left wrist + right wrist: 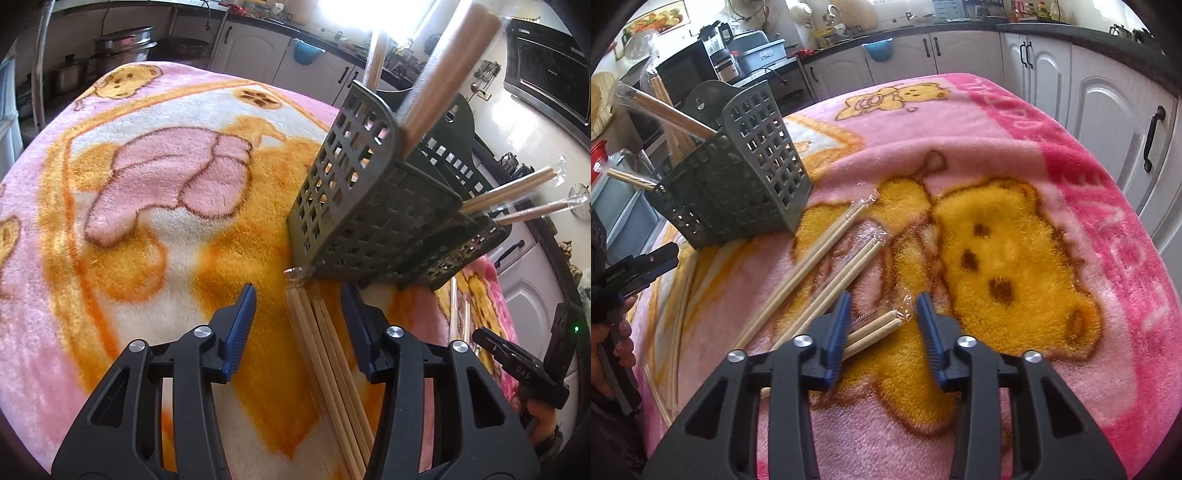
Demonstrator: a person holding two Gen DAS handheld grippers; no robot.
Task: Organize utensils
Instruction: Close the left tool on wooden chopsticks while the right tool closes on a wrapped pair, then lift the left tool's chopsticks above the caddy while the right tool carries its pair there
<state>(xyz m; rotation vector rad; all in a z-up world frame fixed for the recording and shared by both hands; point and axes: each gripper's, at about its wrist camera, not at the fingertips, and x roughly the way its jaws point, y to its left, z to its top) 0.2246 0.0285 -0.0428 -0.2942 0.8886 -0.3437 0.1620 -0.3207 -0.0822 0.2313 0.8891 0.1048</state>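
Your left gripper had black angular plastic arms with cut-out windows, round silver screws at the joints, and ribbed blue pads. Your right gripper looked the same; from the left camera its black body bore white lettering and a green light glowed beside it.

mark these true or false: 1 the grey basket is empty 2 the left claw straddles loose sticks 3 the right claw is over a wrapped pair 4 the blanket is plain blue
1. The grey slotted plastic basket is empty: false, wrapped wooden sticks stand in it.
2. The left claw straddles loose wooden sticks: true, pads apart.
3. The right claw is over a wrapped stick pair: true.
4. The fleece blanket is plain blue: false, pink with orange bears.
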